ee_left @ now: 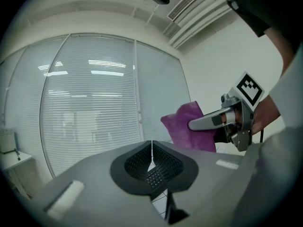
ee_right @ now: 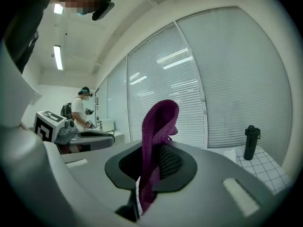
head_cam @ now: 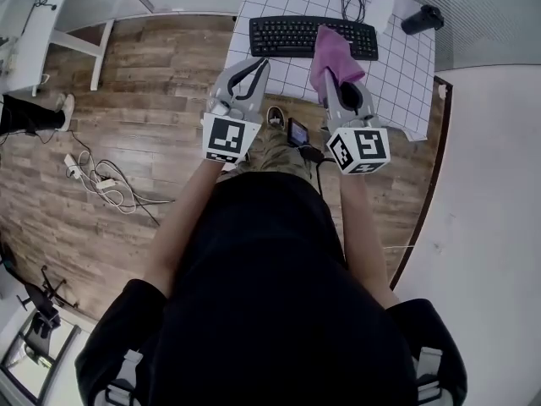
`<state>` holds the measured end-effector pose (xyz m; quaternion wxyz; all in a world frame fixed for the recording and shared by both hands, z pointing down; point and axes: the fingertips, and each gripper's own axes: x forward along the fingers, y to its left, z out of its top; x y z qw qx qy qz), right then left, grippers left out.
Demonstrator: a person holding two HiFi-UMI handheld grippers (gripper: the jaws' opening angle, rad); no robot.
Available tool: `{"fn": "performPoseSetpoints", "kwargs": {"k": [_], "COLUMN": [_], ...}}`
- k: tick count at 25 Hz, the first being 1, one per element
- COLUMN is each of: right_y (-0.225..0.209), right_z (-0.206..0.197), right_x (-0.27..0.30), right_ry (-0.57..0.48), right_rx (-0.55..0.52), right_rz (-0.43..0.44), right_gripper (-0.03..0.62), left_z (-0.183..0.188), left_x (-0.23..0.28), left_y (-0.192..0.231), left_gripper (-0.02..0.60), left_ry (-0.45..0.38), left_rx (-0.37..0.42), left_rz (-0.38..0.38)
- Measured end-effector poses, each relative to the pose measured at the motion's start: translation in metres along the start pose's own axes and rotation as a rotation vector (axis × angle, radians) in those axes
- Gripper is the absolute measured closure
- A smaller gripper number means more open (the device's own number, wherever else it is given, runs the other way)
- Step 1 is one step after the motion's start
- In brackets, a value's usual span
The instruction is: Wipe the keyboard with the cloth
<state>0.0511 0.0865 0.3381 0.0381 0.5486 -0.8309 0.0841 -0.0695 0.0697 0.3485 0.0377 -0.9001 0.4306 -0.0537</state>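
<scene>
My right gripper (head_cam: 340, 81) is clamped on the purple cloth (head_cam: 331, 53). In the right gripper view the cloth (ee_right: 158, 126) stands up from between the black ribbed pads (ee_right: 171, 161), folds over at the top, and a strip of it hangs below the jaws. It is in the air, with window blinds behind it, not lying on anything. From the head view it shows in front of the right half of the black keyboard (head_cam: 287, 36), and I cannot tell how far above the keys it sits.

My left gripper (head_cam: 260, 64) is empty. In the left gripper view its jaws (ee_left: 151, 151) are pressed together with nothing between them. That view also catches the right gripper (ee_left: 204, 123) off to one side with the cloth (ee_left: 183, 126) bunched against it.

The keyboard lies flat on the desk (head_cam: 397, 87), which has a white cover with a dark grid. A black cable (head_cam: 353, 5) coils just behind the keyboard. A black bottle (head_cam: 421, 19) sits near the desk's far right corner, apart from the keyboard, and the right gripper view shows the bottle (ee_right: 251, 143) upright on the grid.

Both grippers are held side by side in front of me, near the desk's front edge. Wood-look floor (head_cam: 144, 83) spreads to the left, with loose white cables (head_cam: 106, 184) on it. Another person (ee_right: 79, 111) stands in the background of the right gripper view.
</scene>
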Motion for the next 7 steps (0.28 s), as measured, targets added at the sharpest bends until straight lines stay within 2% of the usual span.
{"fn": "performPoseSetpoints", "kwargs": {"k": [7], "right_y": [0.034], "right_z": [-0.008], "right_x": [-0.032], "right_ry": [0.002], "right_rx": [-0.024], "right_rz": [-0.025], "right_gripper": [0.541], "left_z": [0.007], "left_x": [-0.044], "left_y": [-0.002], "left_gripper": [0.575], "left_ry": [-0.037], "left_rx": [0.004], "left_rz": [0.018]}}
